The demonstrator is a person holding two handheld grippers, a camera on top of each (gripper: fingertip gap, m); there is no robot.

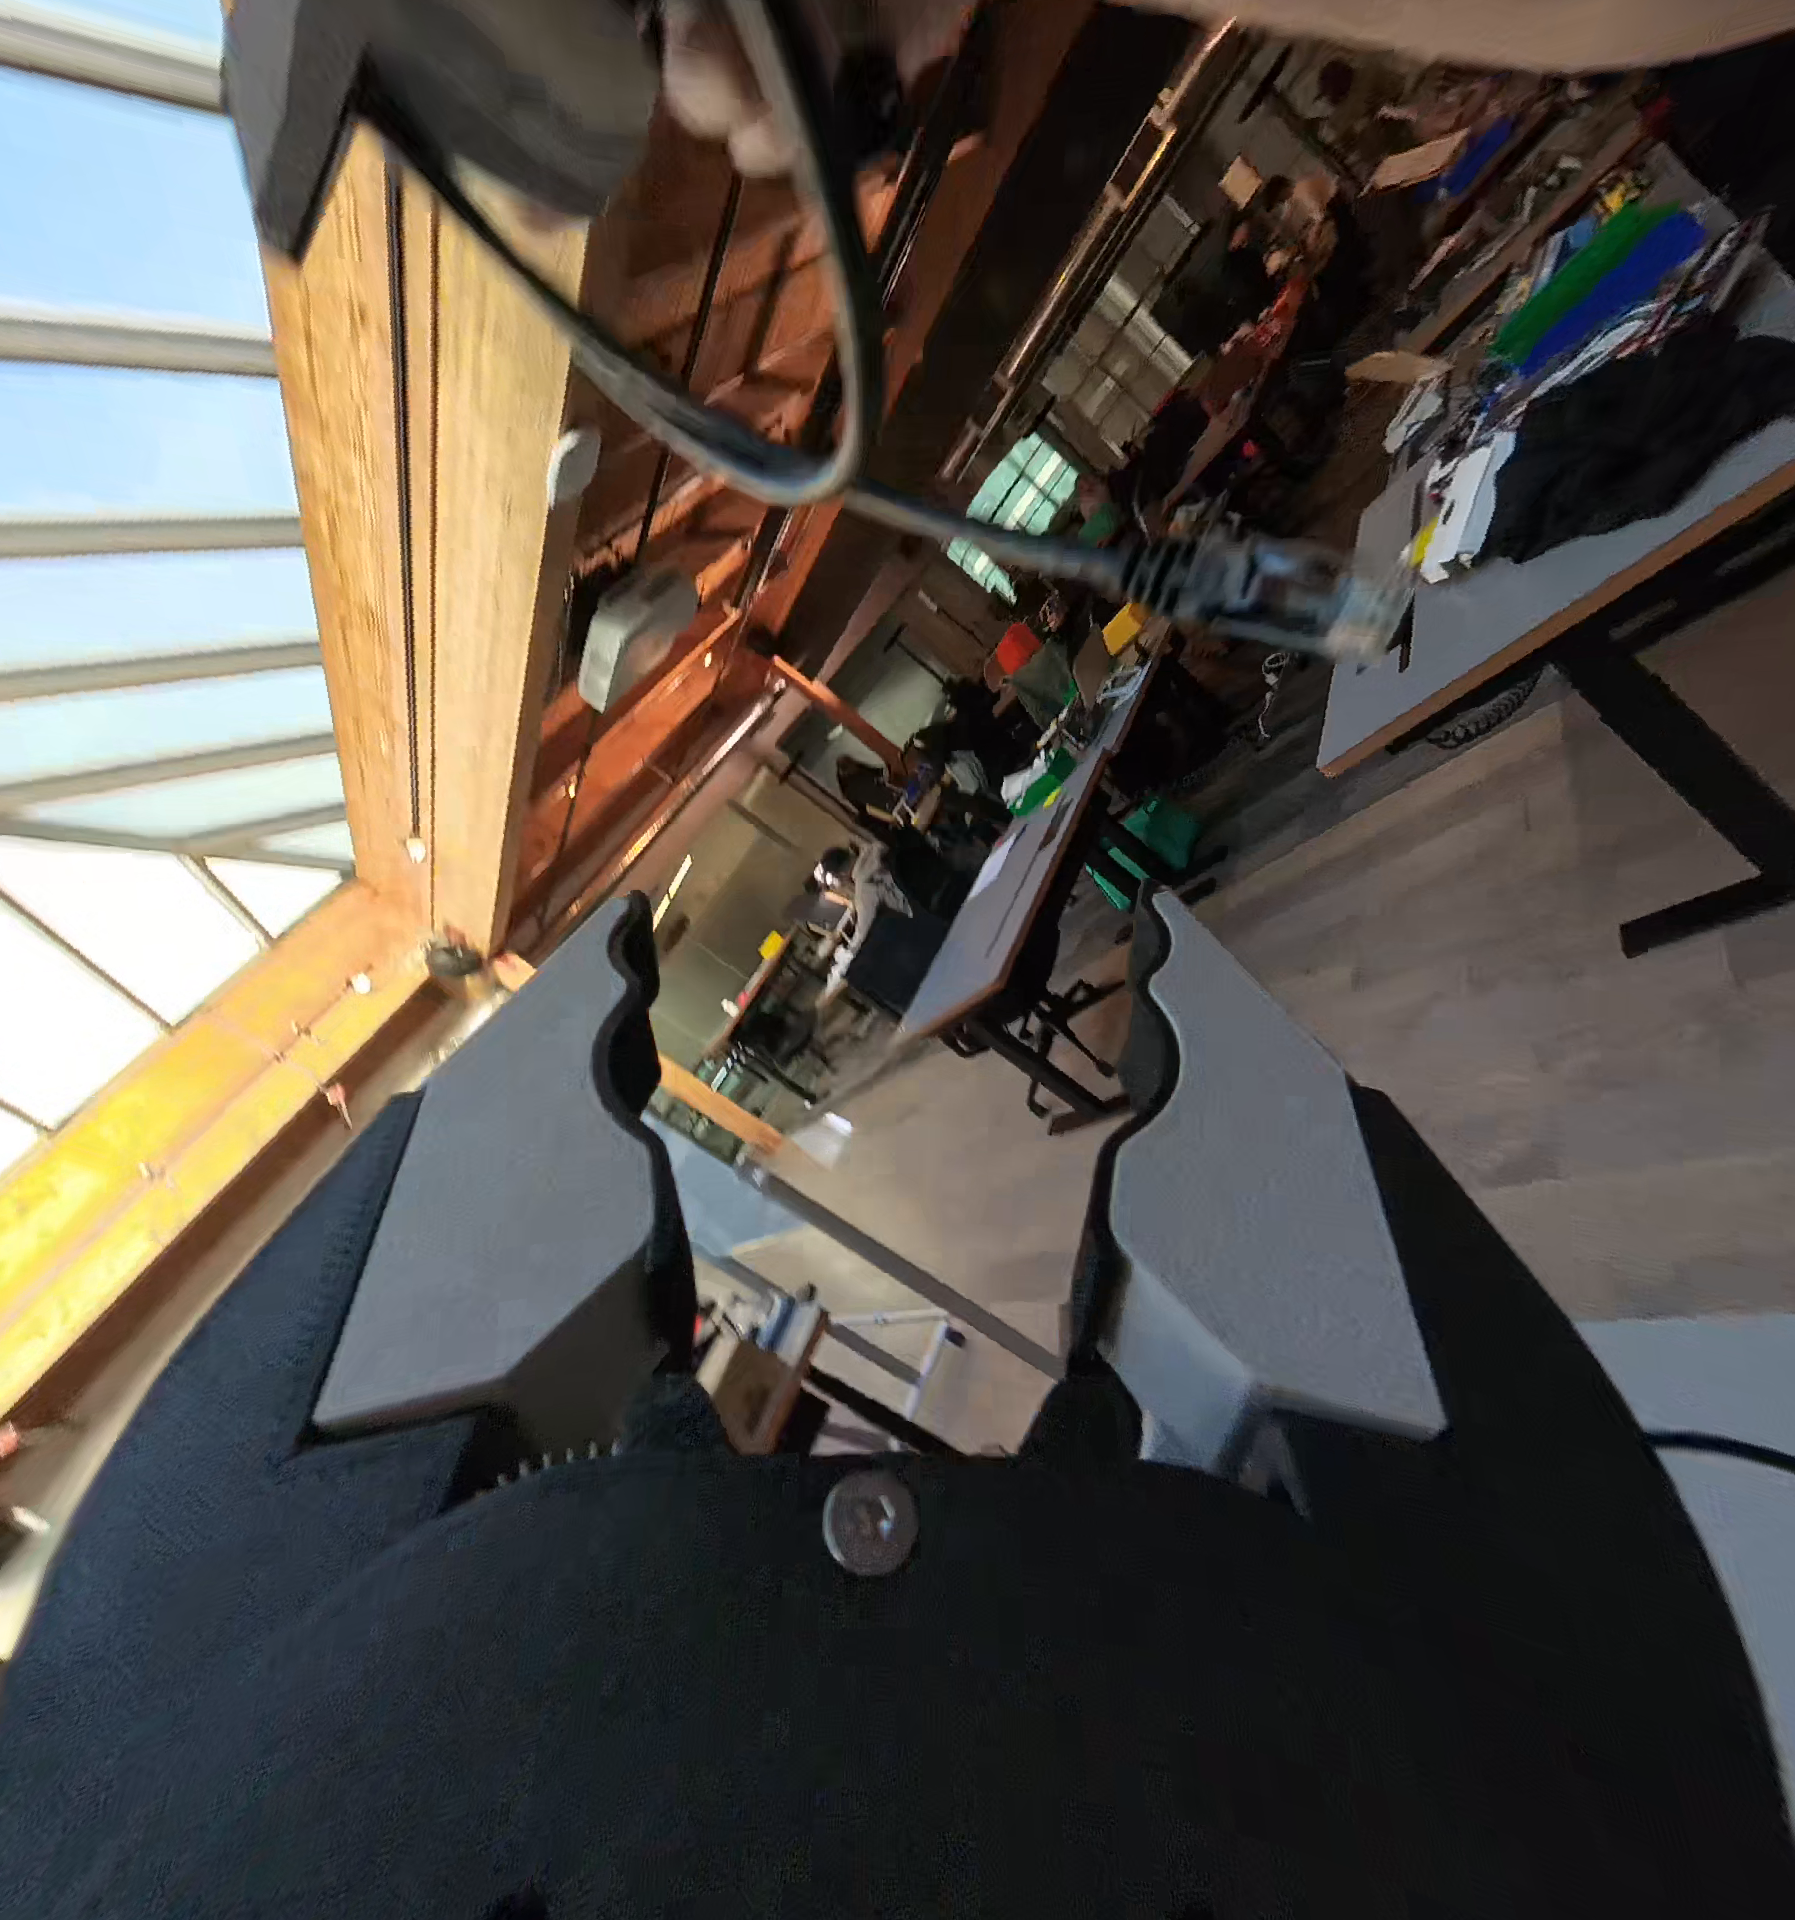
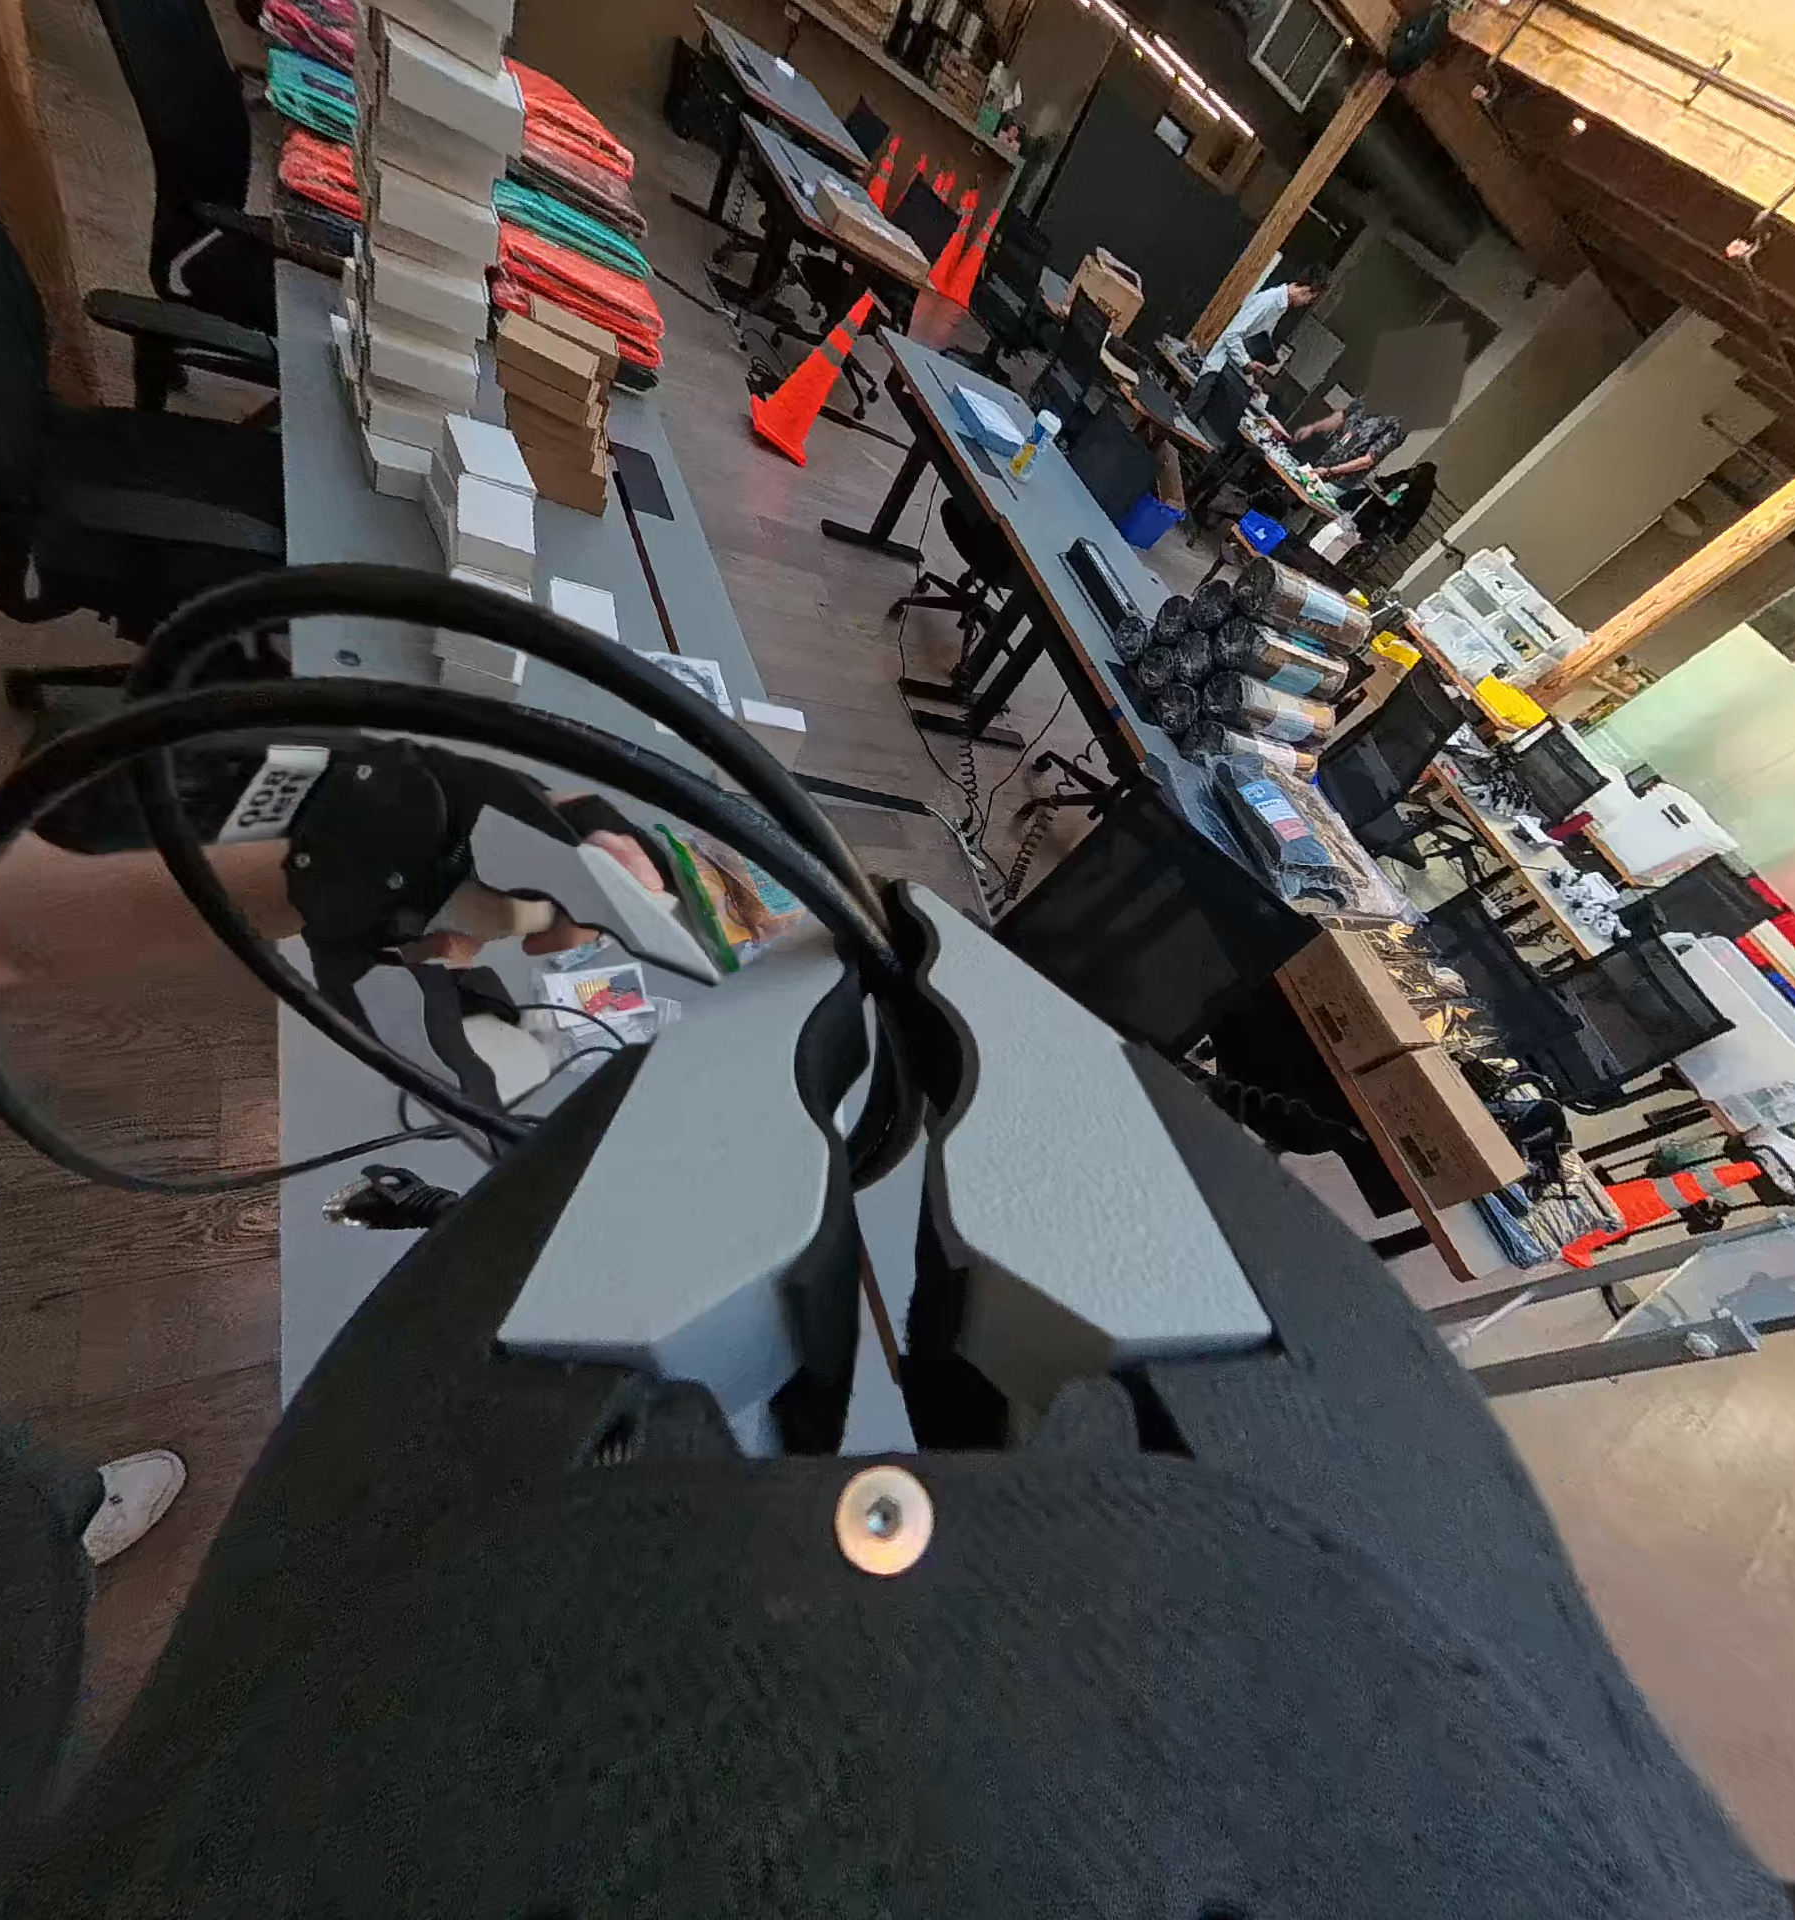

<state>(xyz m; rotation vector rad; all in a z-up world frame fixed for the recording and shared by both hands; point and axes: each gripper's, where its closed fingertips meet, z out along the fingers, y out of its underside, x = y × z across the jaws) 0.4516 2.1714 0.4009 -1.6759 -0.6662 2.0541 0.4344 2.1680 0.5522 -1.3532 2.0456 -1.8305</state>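
My right gripper (image 2: 877,987) is shut on a coiled black cable (image 2: 519,717), pinching several strands between its grey fingers. The coil loops up and to the left, and one plug end (image 2: 384,1200) hangs low on the left. Through the coil I see the left gripper (image 2: 664,925), held in a hand above the grey table. In the left wrist view my left gripper (image 1: 893,925) is open and empty, tilted towards the ceiling. The black cable (image 1: 841,343) loops above it, and its clear plug (image 1: 1288,592) hangs free to the upper right. The right gripper's body (image 1: 436,104) is at the top.
A grey table (image 2: 332,499) carries stacks of white boxes (image 2: 436,208) and cardboard boxes (image 2: 555,416). A black chair (image 2: 93,468) stands to the left and an orange cone (image 2: 810,384) on the floor. Further tables with clutter and people lie beyond. A shoe (image 2: 134,1501) is at lower left.
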